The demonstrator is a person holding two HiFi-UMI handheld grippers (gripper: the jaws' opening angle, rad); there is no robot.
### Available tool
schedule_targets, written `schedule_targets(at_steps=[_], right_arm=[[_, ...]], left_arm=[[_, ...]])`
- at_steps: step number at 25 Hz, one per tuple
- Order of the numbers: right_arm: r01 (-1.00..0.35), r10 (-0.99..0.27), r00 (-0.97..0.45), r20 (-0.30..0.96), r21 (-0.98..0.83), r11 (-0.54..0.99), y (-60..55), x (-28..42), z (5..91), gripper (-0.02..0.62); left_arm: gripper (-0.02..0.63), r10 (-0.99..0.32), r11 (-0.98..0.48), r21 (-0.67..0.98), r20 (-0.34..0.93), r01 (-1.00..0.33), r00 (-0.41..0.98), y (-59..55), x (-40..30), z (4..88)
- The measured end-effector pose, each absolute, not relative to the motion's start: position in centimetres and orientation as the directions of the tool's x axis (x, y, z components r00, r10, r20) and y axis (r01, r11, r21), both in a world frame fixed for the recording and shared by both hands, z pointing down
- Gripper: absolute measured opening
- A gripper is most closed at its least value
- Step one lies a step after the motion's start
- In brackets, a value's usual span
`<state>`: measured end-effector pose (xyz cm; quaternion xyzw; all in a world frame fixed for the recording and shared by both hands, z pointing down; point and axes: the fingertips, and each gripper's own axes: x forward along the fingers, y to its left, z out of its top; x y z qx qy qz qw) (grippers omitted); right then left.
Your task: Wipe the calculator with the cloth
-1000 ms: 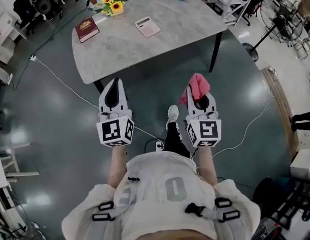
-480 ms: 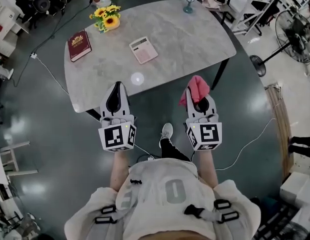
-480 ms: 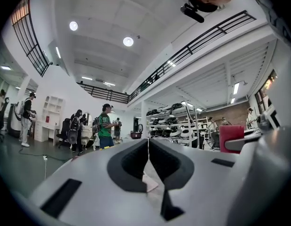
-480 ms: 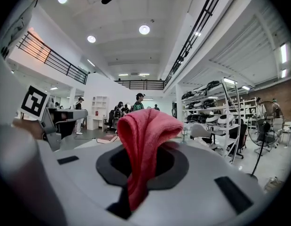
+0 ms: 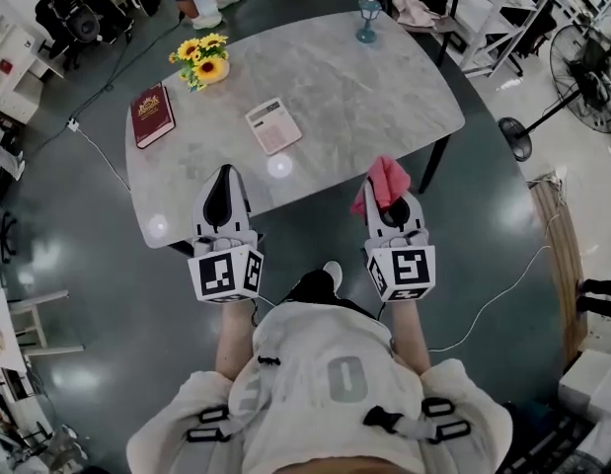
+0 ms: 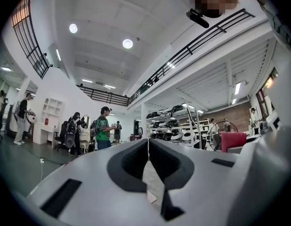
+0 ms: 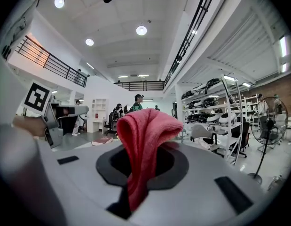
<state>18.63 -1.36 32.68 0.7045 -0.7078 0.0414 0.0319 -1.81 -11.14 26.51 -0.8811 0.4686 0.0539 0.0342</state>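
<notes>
The pale calculator [image 5: 273, 126] lies flat on the grey marble table [image 5: 384, 87], left of its middle. My left gripper [image 5: 223, 170] is shut and empty, its tip over the table's near edge, short of the calculator. In the left gripper view the jaws [image 6: 148, 145] stand pressed together with nothing between them. My right gripper [image 5: 386, 197] is shut on a pink cloth [image 5: 384, 180], which stands up out of the jaws at the near edge, to the right of the calculator. In the right gripper view the cloth [image 7: 145, 135] hangs folded over the jaws.
A dark red book [image 5: 152, 115] and a pot of sunflowers [image 5: 201, 59] sit at the table's left end. A blue stemmed glass [image 5: 367, 18] stands at the far edge. A floor fan [image 5: 581, 67] is to the right, and a white cable [image 5: 98, 156] crosses the floor at left.
Both grippers have come forward to the table; their tips now reach over its near edge. The cloth stays in the right gripper's jaws. The left stays shut.
</notes>
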Motion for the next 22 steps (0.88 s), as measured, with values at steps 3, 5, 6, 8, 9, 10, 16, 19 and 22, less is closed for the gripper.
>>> schedule_targets(at_steps=[3,5,6,8,9,10,16,19,22], right_arm=[[-1.0,-0.997,0.007,0.076,-0.013,-0.008,-0.8,19.1,31.7,0.057],[-1.0,-0.998,0.014,0.053,-0.006,-0.014,-0.7,19.8,30.6,0.057],[-1.0,-0.999,0.018,0.042,-0.003,-0.018,-0.6,20.2,30.2,0.057],[-1.0,-0.999,0.029,0.021,-0.001,-0.029,-0.5,20.8,29.5,0.057],[-0.999,-0.999,0.035,0.012,-0.003,-0.035,-0.5,21.1,29.3,0.057],[-0.999,-0.999,0.039,0.005,-0.006,-0.039,-0.5,21.2,29.1,0.057],[-1.0,-1.0,0.023,-0.012,-0.013,-0.023,-0.7,21.0,28.7,0.057],[-1.0,-1.0,0.018,-0.026,-0.014,-0.018,-1.0,20.8,28.1,0.057],[-1.0,-0.999,0.018,-0.036,-0.01,-0.018,-1.2,20.7,27.8,0.057]], left_arm=[[0.025,-0.818,-0.556,-0.026,-0.161,-0.831,0.552,-11.2,-1.4,25.1],[0.025,-0.816,-0.552,-0.034,-0.185,-0.833,0.548,-11.2,-0.9,24.0],[0.025,-0.815,-0.549,-0.037,-0.197,-0.835,0.545,-11.1,-0.7,23.6],[0.025,-0.816,-0.54,-0.037,-0.218,-0.841,0.535,-10.9,-0.6,22.9],[0.025,-0.818,-0.535,-0.037,-0.226,-0.844,0.529,-10.9,-0.6,22.5],[0.025,-0.82,-0.529,-0.037,-0.233,-0.848,0.523,-10.9,-0.8,22.2],[0.026,-0.831,-0.479,-0.055,-0.293,-0.876,0.473,-10.7,-2.4,20.3],[0.026,-0.833,-0.456,-0.053,-0.327,-0.888,0.447,-11.0,-3.3,19.0],[0.03,-0.828,-0.446,-0.033,-0.365,-0.894,0.426,-11.2,-4.3,17.9]])
